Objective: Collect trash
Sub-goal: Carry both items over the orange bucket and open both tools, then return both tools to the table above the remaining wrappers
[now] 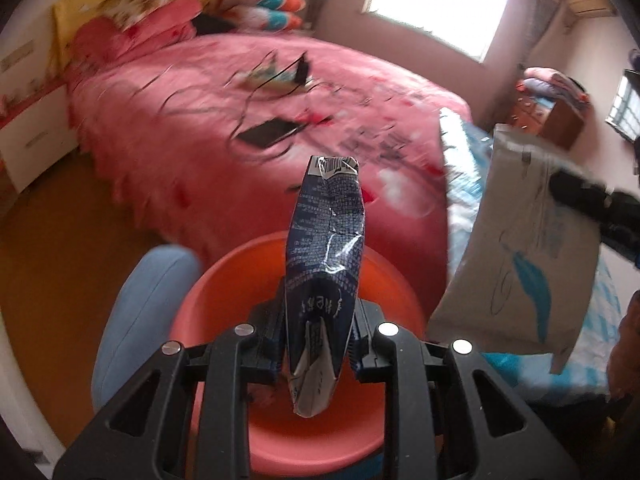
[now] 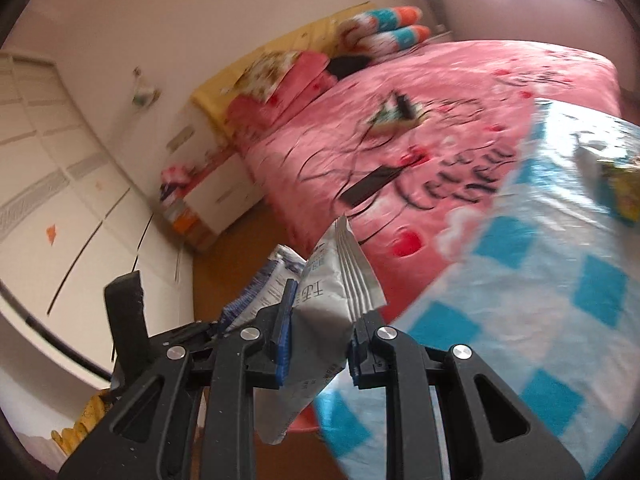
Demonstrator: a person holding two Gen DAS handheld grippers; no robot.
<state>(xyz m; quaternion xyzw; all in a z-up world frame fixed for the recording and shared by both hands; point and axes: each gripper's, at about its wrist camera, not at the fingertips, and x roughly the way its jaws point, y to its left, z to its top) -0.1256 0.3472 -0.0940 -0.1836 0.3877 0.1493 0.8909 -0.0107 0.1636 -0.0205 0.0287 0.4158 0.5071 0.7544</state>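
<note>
In the left wrist view my left gripper is shut on a crumpled dark blue snack bag, which stands upright over a round orange bin on the floor. At the right my right gripper holds a grey packet with a blue feather print beside the bed. The right wrist view shows the right gripper shut on that grey packet. The blue bag shows to its left, with part of the left gripper beyond. A yellow-green wrapper lies on the checked blanket.
A bed with a pink cover fills the middle, with a dark tablet, cables and a small package on it. A blue-and-white checked blanket drapes the near corner. A light blue cushion sits left of the bin. White cabinets line the wall.
</note>
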